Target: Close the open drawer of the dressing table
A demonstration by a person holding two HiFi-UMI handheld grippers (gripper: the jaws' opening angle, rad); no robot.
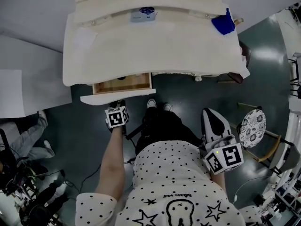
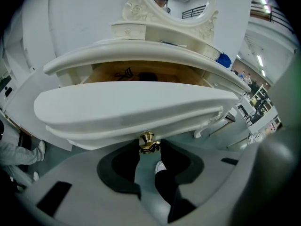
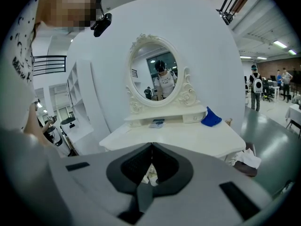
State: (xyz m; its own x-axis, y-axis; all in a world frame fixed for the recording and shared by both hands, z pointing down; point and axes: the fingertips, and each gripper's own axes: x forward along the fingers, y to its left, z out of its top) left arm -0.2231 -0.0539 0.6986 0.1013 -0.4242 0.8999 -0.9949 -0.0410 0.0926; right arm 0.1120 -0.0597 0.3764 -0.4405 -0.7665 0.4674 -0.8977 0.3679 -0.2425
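**Carefully: we are gripping a small knob to shut a wide drawer**

We are judging the grip to be the weak point. The left gripper (image 2: 148, 149) is standing a good part open, and its tips are pinching the brass knob (image 2: 147, 140) from either side. As far as we can tell the pads are pressing on it, though only by their very ends. If we are pushing at a slant, the knob could be slipping out from between the pads. The tips would then be skidding onto the white drawer front (image 2: 136, 109) and scuffing it.

We are also watching for skew. The drawer (image 1: 123, 84) is wide, and a push off its line could be jamming it in its runners. A hard shove could be jolting the dressing table (image 1: 155, 46) and the blue cloth (image 1: 223, 23) lying on its top.

The drawer is hanging open at the left end of the table, with its wooden floor showing. Its front is sitting directly ahead of the left gripper, and the knob is sitting under its lower edge.

The right gripper (image 3: 151, 146) is waiting well apart at our right side, jaws together and holding nothing.
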